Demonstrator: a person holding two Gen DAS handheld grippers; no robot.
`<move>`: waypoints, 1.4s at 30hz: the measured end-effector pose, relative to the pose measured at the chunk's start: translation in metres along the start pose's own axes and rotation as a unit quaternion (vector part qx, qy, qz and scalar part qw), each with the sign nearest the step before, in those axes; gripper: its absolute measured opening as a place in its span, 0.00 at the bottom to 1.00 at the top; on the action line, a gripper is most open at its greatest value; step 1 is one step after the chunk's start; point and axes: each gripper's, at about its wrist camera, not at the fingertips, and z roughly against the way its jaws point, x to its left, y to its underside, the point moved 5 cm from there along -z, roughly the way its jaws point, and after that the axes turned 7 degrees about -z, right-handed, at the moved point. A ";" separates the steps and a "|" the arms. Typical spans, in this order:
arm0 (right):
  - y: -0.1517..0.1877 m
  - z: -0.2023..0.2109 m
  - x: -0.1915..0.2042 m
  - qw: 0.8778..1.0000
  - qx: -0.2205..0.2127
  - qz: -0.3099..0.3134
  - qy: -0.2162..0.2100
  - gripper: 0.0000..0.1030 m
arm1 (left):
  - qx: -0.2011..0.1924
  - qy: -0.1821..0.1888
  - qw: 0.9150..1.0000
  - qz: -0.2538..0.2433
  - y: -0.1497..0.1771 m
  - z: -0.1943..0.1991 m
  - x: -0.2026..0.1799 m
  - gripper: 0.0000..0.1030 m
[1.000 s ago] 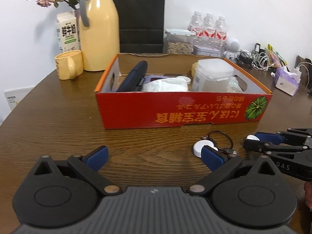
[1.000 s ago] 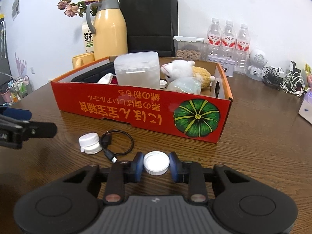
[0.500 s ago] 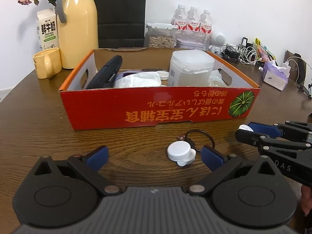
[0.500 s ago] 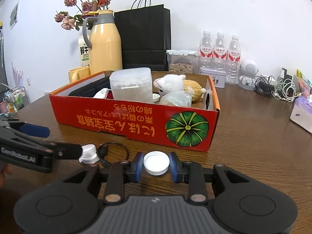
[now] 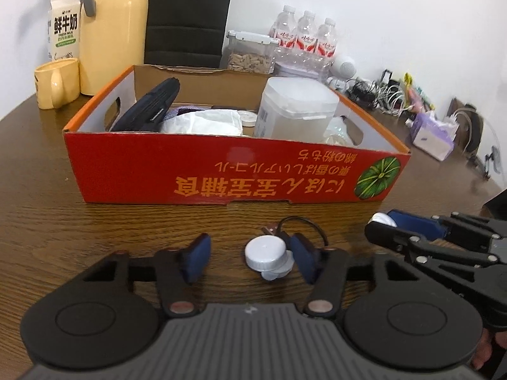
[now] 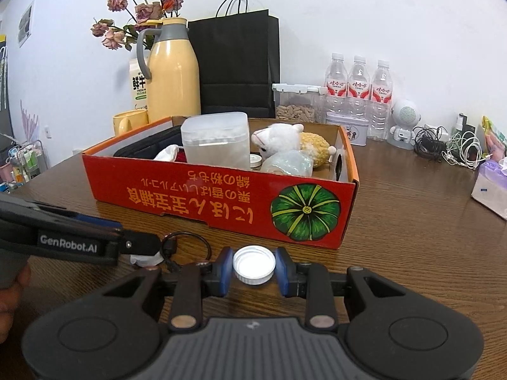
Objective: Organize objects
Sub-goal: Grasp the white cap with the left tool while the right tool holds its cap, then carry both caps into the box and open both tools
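Wooden table (image 5: 47, 209) under red box (image 5: 221, 171)

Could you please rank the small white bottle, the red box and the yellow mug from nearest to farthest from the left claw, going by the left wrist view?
1. Small white bottle, between the closing left claw's fingers.
2. Red box, straight ahead.
3. Yellow mug, far left, beyond the box.

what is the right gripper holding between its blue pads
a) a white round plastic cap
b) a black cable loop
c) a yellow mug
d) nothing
a: the right gripper has its blue pads pressed on both sides of the white round plastic cap, seen open side up.
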 end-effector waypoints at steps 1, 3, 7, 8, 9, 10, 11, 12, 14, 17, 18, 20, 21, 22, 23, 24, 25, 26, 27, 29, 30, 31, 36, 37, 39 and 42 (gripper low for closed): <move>0.000 0.000 0.000 1.000 0.000 0.000 0.000 0.27 | 0.001 0.007 1.000 0.002 0.001 -0.001 0.000 0.36; 0.000 0.000 0.001 1.000 0.000 0.000 0.000 0.27 | -0.004 0.018 1.000 0.008 0.002 0.000 0.001 0.29; 0.000 0.001 0.001 1.000 -0.001 0.001 0.000 0.27 | -0.013 0.016 1.000 0.010 0.003 0.003 0.002 0.28; 0.000 0.001 0.001 1.000 -0.001 0.001 0.000 0.27 | -0.017 0.017 1.000 0.010 0.002 0.005 0.002 0.28; 0.000 0.001 0.001 1.000 -0.001 0.001 0.000 0.27 | -0.020 0.017 1.000 0.010 0.002 0.006 0.002 0.28; 0.000 0.001 0.001 1.000 -0.002 0.001 0.001 0.27 | -0.023 0.016 1.000 0.009 0.002 0.007 0.002 0.28; 0.000 0.001 0.001 1.000 -0.002 0.001 0.000 0.27 | -0.025 0.014 1.000 0.008 0.002 0.008 0.002 0.28; 0.000 0.001 0.001 1.000 -0.003 0.002 0.001 0.27 | -0.028 0.013 0.999 0.008 0.002 0.009 0.002 0.28; 0.000 0.002 0.001 1.000 -0.006 0.003 0.000 0.27 | -0.035 0.010 0.999 0.007 0.001 0.012 0.002 0.28; -0.001 0.005 0.002 1.000 -0.013 0.006 0.000 0.27 | -0.045 0.005 0.999 0.003 -0.001 0.017 0.002 0.28; -0.001 0.006 0.003 1.000 -0.016 0.008 0.000 0.27 | -0.050 0.003 0.999 0.001 -0.003 0.020 0.001 0.28; -0.001 0.008 0.004 1.000 -0.022 0.014 0.003 0.27 | -0.061 0.004 0.998 0.000 -0.006 0.026 0.001 0.28; -0.001 0.009 0.005 1.000 -0.024 0.015 0.005 0.27 | -0.065 0.005 0.998 0.001 -0.008 0.029 0.001 0.28; -0.002 0.010 0.005 0.999 -0.027 0.015 0.006 0.27 | -0.070 0.004 0.998 0.000 -0.011 0.032 0.002 0.28; -0.004 0.011 0.005 0.999 -0.031 0.015 0.005 0.27 | -0.075 0.002 0.997 -0.002 -0.013 0.034 0.002 0.28; -0.005 0.013 0.005 0.999 -0.035 0.014 0.005 0.27 | -0.080 0.001 0.997 -0.003 -0.016 0.037 0.002 0.28; -0.008 0.015 0.005 0.999 -0.041 0.014 0.004 0.27 | -0.085 -0.001 0.996 -0.004 -0.019 0.039 0.003 0.28; -0.011 0.016 0.005 0.999 -0.046 0.013 0.002 0.27 | -0.090 -0.003 0.996 -0.004 -0.023 0.042 0.004 0.28; -0.014 0.018 0.006 0.999 -0.050 0.013 0.001 0.27 | -0.097 -0.006 0.995 -0.006 -0.027 0.045 0.005 0.28; -0.024 0.019 0.007 0.998 -0.063 0.017 0.001 0.27 | -0.115 -0.016 0.993 -0.014 -0.037 0.050 0.006 0.28; -0.030 0.020 0.008 0.997 -0.069 0.019 0.000 0.27 | -0.125 -0.023 0.992 -0.017 -0.043 0.052 0.006 0.28; -0.036 0.020 0.008 0.997 -0.075 0.020 0.000 0.27 | -0.132 -0.028 0.991 -0.018 -0.048 0.053 0.007 0.28; -0.069 0.011 0.005 0.994 -0.102 0.027 0.010 0.27 | -0.157 -0.049 0.986 -0.015 -0.073 0.052 0.013 0.28; -0.076 0.006 0.004 0.994 -0.104 0.026 0.011 0.27 | -0.161 -0.053 0.985 -0.013 -0.077 0.051 0.014 0.28; -0.086 -0.002 0.001 0.994 -0.108 0.023 0.016 0.27 | -0.167 -0.060 0.984 -0.010 -0.086 0.047 0.017 0.28; -0.100 -0.017 -0.004 0.994 -0.110 0.016 0.020 0.27 | -0.171 -0.068 0.983 -0.009 -0.097 0.037 0.022 0.28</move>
